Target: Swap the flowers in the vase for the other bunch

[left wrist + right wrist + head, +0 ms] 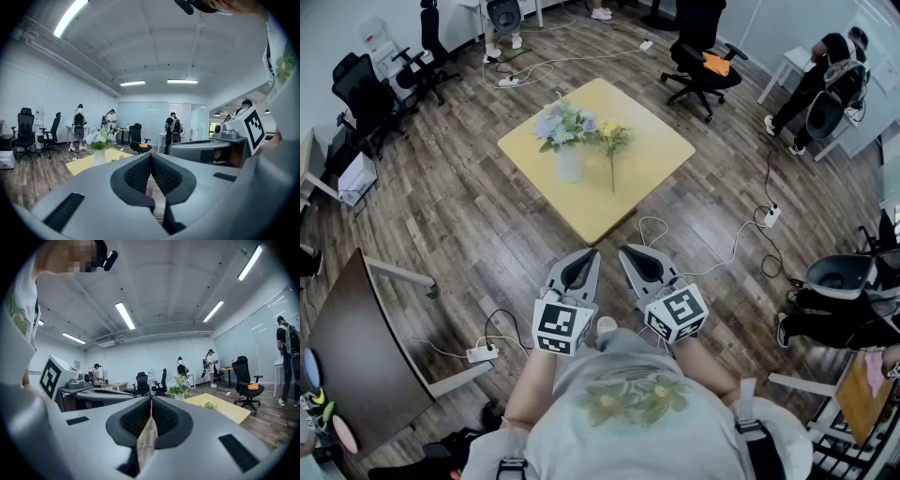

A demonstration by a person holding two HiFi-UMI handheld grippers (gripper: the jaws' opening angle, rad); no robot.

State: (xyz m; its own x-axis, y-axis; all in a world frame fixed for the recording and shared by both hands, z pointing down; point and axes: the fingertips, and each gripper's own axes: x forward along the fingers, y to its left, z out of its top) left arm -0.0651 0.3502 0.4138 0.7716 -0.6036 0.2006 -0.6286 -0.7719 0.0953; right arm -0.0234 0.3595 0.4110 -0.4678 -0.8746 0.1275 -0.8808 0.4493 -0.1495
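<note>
A white vase (568, 164) with a blue and white bunch (564, 125) stands on the low yellow table (652, 155). Beside it, to the right, a yellow-flowered bunch (612, 141) lies flat on the tabletop. Both grippers are held close to my body, well short of the table and pointing toward it. My left gripper (592, 251) is shut with nothing in it, and so is my right gripper (624, 249). The left gripper view shows the vase (100, 157) far beyond the closed jaws. In the right gripper view the vase (178, 396) and yellow bunch (208, 404) are also distant.
Wood floor lies between me and the table, crossed by white cables and power strips (481, 353) (772, 217). A dark desk (356, 356) stands at my left. Office chairs (703, 56) (370, 94) ring the room. People stand at the far side (820, 80).
</note>
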